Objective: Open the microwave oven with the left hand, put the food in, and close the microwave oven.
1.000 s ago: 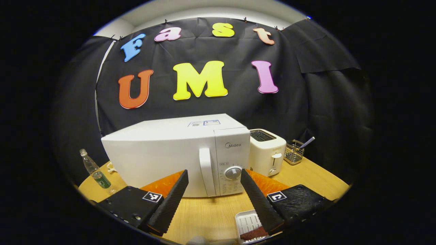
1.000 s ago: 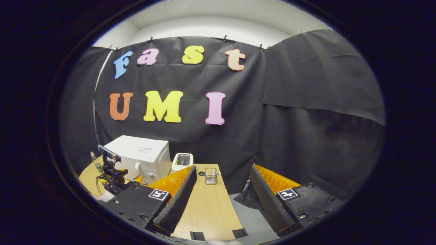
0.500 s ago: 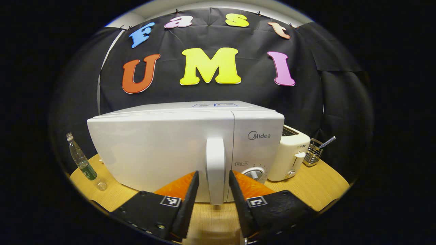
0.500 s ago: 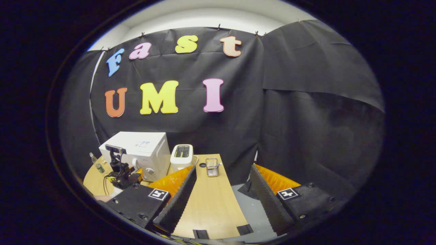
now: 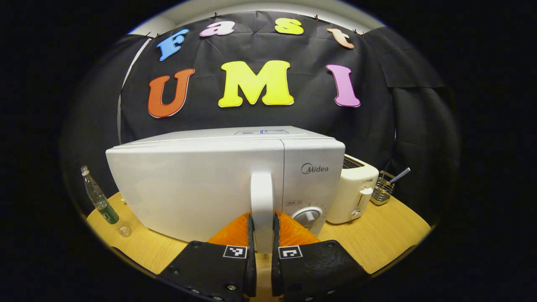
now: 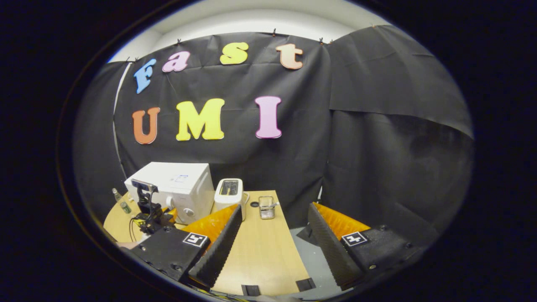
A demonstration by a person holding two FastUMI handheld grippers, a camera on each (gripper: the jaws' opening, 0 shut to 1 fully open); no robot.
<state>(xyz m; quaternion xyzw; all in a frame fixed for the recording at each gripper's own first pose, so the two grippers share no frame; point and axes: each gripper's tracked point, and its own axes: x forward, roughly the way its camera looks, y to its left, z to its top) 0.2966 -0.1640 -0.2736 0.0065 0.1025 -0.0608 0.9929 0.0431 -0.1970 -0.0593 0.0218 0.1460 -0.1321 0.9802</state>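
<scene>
A white microwave oven stands on the wooden table, its door flush with the front. My left gripper is shut on the lower part of the upright white door handle, one finger pressing each side. In the right gripper view the same microwave sits far off at the left, with the left gripper in front of its handle. My right gripper hangs open above the table's near right edge, nothing between its fingers.
A cream toaster stands right of the microwave, then a wire basket with a utensil. A plastic bottle stands at the left. The table ends at the right, with grey floor beyond.
My left gripper moved up to the microwave and its fingers shut on the door handle. The right gripper stayed open and shifted only slightly.
</scene>
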